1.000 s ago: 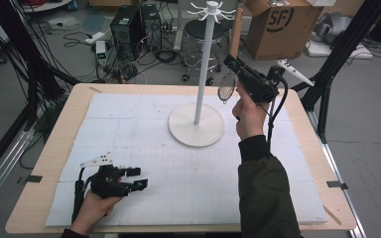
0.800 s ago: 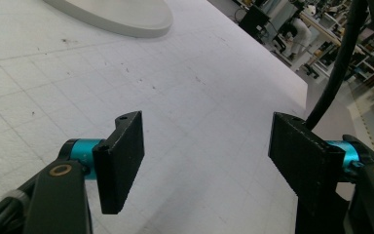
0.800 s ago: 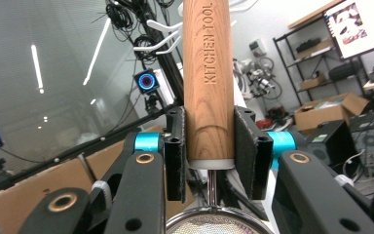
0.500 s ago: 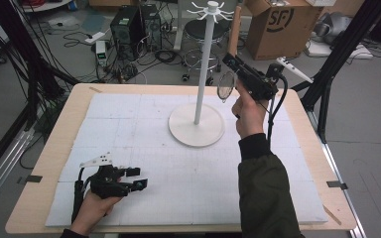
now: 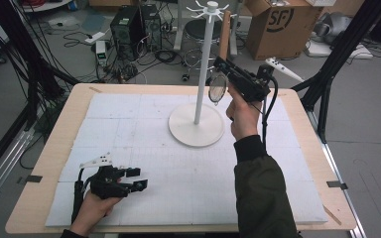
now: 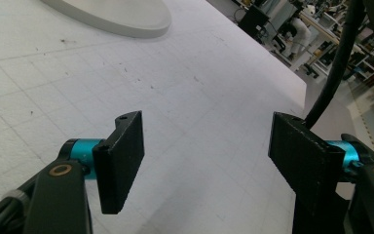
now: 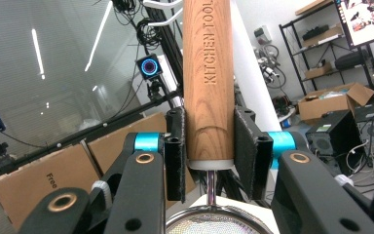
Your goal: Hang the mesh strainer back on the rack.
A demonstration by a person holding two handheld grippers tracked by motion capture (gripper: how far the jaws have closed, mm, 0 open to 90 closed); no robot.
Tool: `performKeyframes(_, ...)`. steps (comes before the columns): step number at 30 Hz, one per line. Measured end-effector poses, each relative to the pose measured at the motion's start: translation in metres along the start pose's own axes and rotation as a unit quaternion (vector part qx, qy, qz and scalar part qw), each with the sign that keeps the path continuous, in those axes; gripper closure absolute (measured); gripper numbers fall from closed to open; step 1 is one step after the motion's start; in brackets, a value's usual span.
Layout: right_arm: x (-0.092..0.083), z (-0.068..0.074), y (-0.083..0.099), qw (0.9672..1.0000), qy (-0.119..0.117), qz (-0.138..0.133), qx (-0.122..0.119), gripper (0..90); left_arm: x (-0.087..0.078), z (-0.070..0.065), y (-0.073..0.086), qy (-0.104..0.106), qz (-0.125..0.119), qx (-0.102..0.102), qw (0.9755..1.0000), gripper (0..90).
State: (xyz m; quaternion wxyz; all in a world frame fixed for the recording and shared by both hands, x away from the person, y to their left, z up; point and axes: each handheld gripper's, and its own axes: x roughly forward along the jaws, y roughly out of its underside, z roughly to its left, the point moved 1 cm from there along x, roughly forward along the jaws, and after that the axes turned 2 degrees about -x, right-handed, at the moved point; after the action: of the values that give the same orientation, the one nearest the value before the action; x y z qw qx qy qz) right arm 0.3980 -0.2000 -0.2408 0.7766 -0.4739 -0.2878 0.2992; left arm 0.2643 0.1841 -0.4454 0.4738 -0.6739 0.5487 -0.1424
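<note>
Right gripper view first: my right tool (image 7: 209,158) is clamped on the wooden handle (image 7: 208,68) of a small strainer (image 7: 213,225), handle running straight up between the pads, mesh bowl just below them. From the high view I've got that tool (image 5: 222,66) lifted off the surface, the strainer (image 5: 217,89) dangling beneath it, right beside the white pole of the hook stand (image 5: 204,64). The handle's top end sits close under the ring of hooks at the pole's crown. My read: I'm in the hanging step, and the next move calls for lining the handle's end up with one hook, easing it on, then letting go. I can't tell from here whether the handle has a loop or hole. Further out, my left tool (image 5: 138,178) rests low on the white mat (image 5: 188,173), jaws spread wide, nothing between them, well apart from the stand's round base (image 5: 178,130).
</note>
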Motion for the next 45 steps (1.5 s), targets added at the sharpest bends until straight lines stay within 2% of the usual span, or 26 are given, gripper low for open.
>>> performKeyframes(5,0.001,0.002,0.001,1.0,0.004,0.006,-0.004,68.9,0.0,-0.001,0.0,-0.001,-0.001,-0.001,1.0,29.7)
performKeyframes(15,0.0,0.005,0.0,0.9991,0.026,0.015,-0.03,68.9,0.001,-0.001,0.0,0.0,0.001,0.001,1.0,29.7)
performKeyframes(24,-0.001,0.009,0.0,0.9986,0.032,0.024,-0.034,68.9,0.002,-0.003,0.0,0.0,0.003,0.004,1.0,29.7)
performKeyframes(31,-0.003,0.015,0.0,0.9952,0.062,0.045,-0.061,68.9,0.002,-0.005,0.0,0.001,0.004,0.005,1.0,29.7)
performKeyframes(35,-0.003,0.016,-0.004,0.995,0.06,0.041,-0.069,68.9,0.002,-0.004,0.0,0.001,0.003,0.005,1.0,29.7)
performKeyframes(37,-0.001,0.018,-0.006,0.9939,0.064,0.046,-0.077,68.9,0.002,-0.003,0.0,0.0,0.003,0.003,1.0,29.7)
performKeyframes(45,0.004,0.019,-0.007,0.992,0.077,0.062,-0.078,68.9,0.001,-0.003,0.0,0.001,0.003,0.004,1.0,29.7)
